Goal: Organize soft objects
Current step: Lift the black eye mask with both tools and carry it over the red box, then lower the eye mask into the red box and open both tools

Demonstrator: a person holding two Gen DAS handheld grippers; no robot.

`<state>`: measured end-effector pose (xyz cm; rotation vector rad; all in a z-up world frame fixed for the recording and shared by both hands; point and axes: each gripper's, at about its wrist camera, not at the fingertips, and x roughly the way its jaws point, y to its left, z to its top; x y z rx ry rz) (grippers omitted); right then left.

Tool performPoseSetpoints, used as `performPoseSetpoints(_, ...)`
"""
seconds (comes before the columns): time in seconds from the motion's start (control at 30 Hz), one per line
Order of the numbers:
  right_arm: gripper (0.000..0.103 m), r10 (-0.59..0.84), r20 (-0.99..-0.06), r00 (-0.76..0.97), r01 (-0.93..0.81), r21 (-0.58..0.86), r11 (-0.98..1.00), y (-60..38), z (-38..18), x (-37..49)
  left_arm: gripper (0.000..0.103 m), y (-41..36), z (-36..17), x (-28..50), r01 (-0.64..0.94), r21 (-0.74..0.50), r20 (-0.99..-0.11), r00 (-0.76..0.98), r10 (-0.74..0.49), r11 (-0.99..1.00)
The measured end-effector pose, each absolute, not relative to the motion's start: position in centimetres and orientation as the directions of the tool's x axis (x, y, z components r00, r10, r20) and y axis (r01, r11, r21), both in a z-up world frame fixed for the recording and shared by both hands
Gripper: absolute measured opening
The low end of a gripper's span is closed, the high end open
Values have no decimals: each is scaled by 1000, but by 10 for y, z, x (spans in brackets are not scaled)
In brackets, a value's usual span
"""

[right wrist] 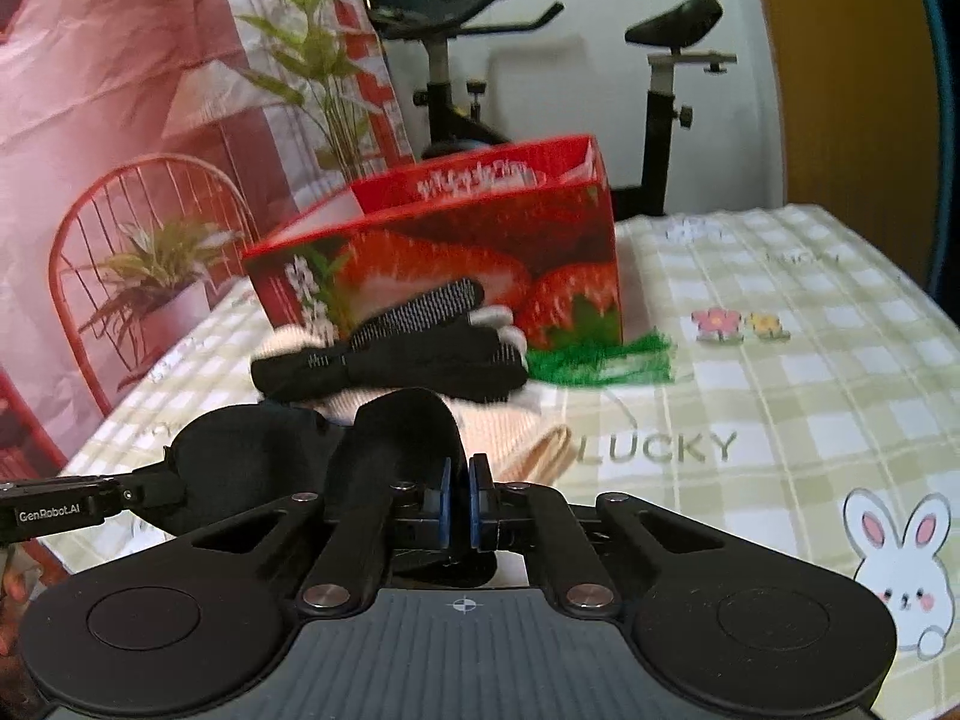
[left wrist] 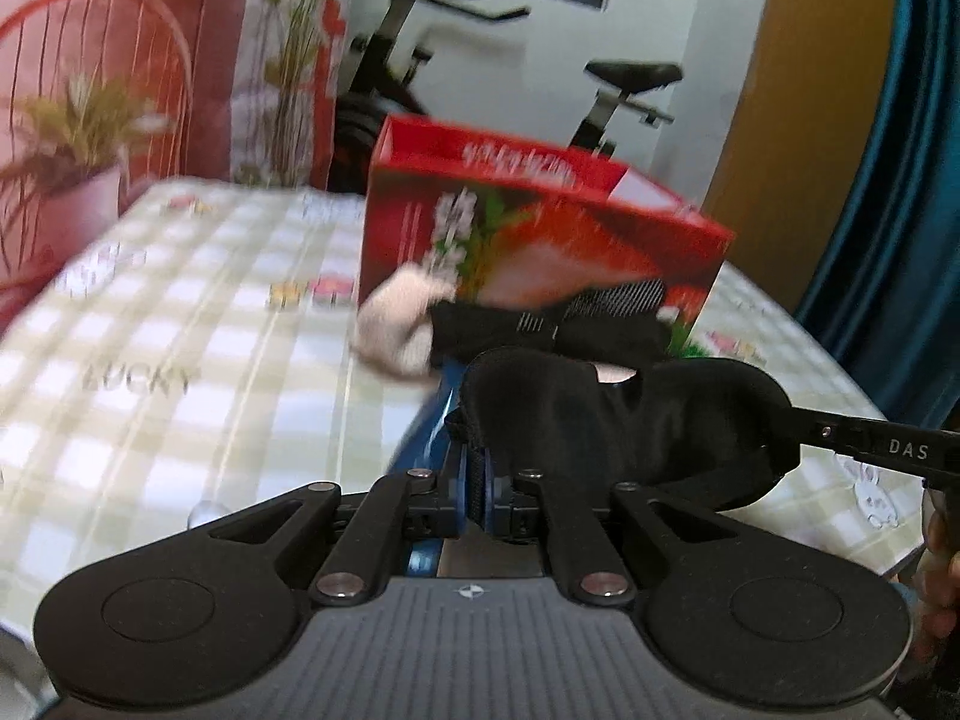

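Note:
A black eye mask (left wrist: pixel 630 426) hangs stretched between both grippers above the table. My left gripper (left wrist: pixel 474 468) is shut on one end of it. My right gripper (right wrist: pixel 461 480) is shut on the other end, where the mask (right wrist: pixel 384 438) folds over its fingers. Behind lie black socks (right wrist: pixel 414 354) on a cream sock pile (right wrist: pixel 516 438), in front of an open red strawberry box (right wrist: pixel 456 252). The socks (left wrist: pixel 540 324) and box (left wrist: pixel 540 228) also show in the left wrist view, with a cream sock (left wrist: pixel 396 324) at the left.
The table has a green checked cloth (right wrist: pixel 780 396) with flower and rabbit stickers. Green shredded paper (right wrist: pixel 600 363) lies by the box. A potted plant (right wrist: pixel 162 294), a red chair (right wrist: pixel 108 228) and an exercise bike (right wrist: pixel 660 90) stand behind.

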<state>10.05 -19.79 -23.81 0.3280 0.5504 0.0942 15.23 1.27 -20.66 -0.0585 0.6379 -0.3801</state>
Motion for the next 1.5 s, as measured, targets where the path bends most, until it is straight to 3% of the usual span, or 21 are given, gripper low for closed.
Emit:
performPoseSetpoints(0.5, 5, 152, -423, 893, -58, 228, 972, -201, -183, 134, 6, 3, -159, 184, 325, -164, -481, 798, -363, 931)
performPoseSetpoints(0.77, 5, 134, -380, 915, -58, 205, 977, -211, -146, 172, 6, -3, -123, 217, 303, -176, -384, 855, -349, 937)
performPoseSetpoints(1.03, 5, 106, -364, 926, -41, 181, 983, -224, -117, 243, 6, -25, -96, 286, 313, -137, -398, 851, -342, 940)
performPoseSetpoints(1.27, 5, 73, -419, 905, -12, 146, 989, -232, -125, 328, 6, -51, -98, 352, 282, -45, -426, 862, -274, 958)
performPoseSetpoints(1.5, 5, 43, -519, 853, 16, 109, 994, -233, -151, 398, 6, -73, -122, 414, 289, -15, -554, 794, -249, 957)
